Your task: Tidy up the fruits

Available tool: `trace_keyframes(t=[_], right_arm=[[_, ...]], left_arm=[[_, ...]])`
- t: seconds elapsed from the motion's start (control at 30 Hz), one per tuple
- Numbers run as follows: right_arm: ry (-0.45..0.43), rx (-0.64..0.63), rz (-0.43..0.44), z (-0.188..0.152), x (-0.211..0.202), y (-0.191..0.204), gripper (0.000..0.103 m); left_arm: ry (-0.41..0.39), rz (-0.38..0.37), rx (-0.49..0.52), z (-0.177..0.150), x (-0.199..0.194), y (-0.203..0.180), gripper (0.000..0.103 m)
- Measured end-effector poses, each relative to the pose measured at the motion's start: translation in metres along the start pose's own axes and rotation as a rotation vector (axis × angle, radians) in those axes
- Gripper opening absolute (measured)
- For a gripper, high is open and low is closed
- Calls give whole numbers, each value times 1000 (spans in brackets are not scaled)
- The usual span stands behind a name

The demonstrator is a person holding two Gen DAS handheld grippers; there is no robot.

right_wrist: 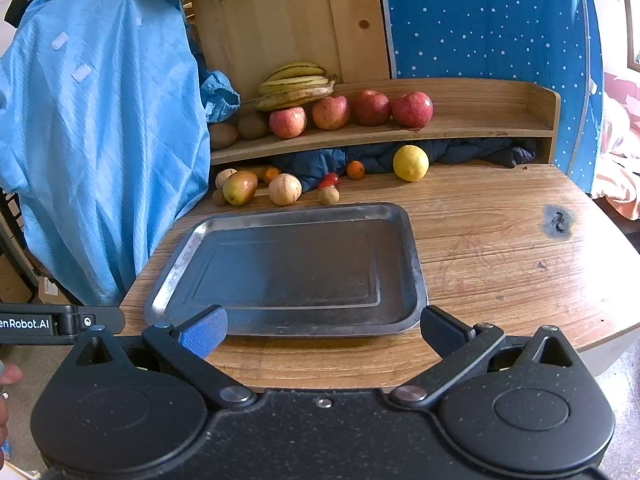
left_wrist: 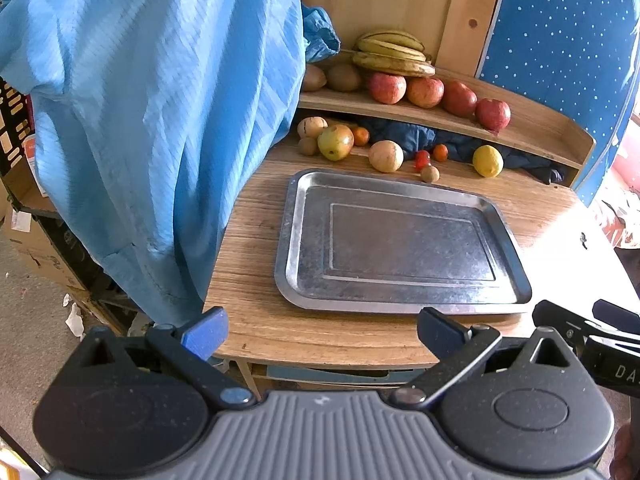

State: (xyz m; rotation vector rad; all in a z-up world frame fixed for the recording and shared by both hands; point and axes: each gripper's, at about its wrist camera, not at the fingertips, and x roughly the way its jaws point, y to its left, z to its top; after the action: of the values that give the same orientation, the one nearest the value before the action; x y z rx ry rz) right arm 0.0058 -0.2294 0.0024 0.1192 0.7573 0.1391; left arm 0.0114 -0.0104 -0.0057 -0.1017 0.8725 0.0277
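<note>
Fruits [right_wrist: 410, 163] beyond bare tray [right_wrist: 412, 264], left gripper [left_wrist: 322, 330] and right gripper [right_wrist: 324, 330] fingers spread wide, holding nothing

We see a wooden table [right_wrist: 500, 240] with a rounded edge and a dark burn mark [right_wrist: 557, 221], backed by a low wooden shelf [right_wrist: 480, 130]. Behind it stand a pale wood panel [right_wrist: 288, 28] and a blue white-dotted board [right_wrist: 488, 20]. Blue cloth [left_wrist: 160, 120] hangs at left; daylight enters from the right.

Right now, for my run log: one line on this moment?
left gripper: open | right gripper: open | metal tray: empty | lemon: on table, beyond tray
</note>
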Motion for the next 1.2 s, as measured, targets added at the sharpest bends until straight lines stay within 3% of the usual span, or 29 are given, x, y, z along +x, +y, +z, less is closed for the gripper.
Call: trace_keyframes(t=[1.2], right_arm=[[31, 17, 11, 1, 6, -7, 102]], left_arm=[[40, -5, 9, 2, 13, -2, 102]])
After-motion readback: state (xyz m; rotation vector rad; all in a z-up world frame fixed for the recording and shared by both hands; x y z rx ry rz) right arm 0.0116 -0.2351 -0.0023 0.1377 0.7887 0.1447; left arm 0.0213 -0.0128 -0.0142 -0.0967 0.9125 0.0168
